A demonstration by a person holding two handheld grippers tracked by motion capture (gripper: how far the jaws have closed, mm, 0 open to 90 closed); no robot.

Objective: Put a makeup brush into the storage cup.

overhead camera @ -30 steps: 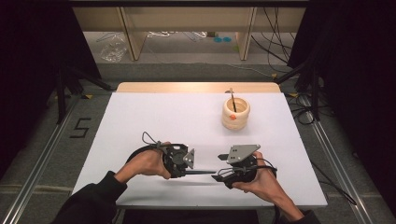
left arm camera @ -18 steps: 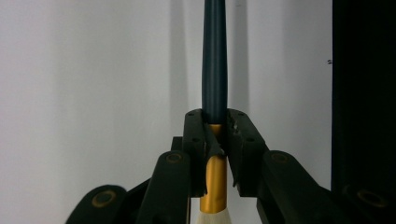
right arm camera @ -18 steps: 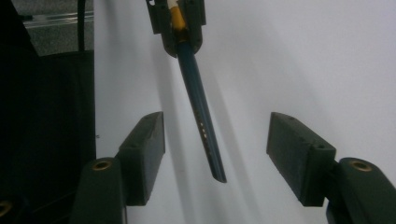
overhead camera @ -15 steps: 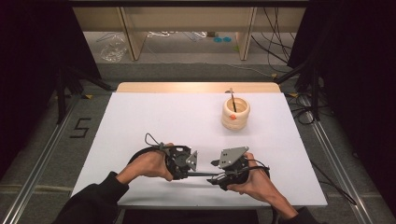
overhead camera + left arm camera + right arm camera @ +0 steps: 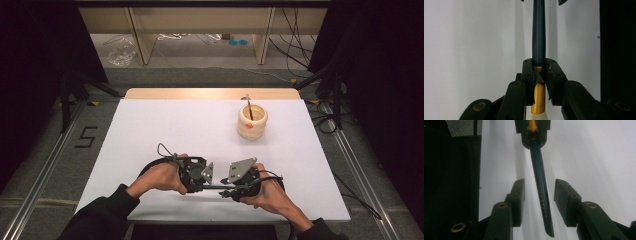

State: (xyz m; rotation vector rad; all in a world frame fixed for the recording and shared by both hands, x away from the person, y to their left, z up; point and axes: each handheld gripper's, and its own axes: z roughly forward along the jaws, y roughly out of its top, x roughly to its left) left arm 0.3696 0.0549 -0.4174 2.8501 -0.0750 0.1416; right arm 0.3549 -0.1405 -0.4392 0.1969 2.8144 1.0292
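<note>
We look down on a white tabletop (image 5: 165, 125) whose far edge shows a strip of pale wood (image 5: 210, 93). Around it the floor (image 5: 200, 77) is grey carpet, with metal rails (image 5: 42, 165) running along both sides and a dark figure five (image 5: 86, 136) marked on the left. Black curtains (image 5: 35, 60) close off the room at left and right (they swallow most of the light). Beyond the tabletop stands a light wooden frame (image 5: 140, 35) with upright legs; behind it lie loose cables (image 5: 295, 30), a clear plastic bag (image 5: 120, 50) and two small blue discs (image 5: 237, 42). More cables (image 5: 327, 120) coil at the right.
</note>
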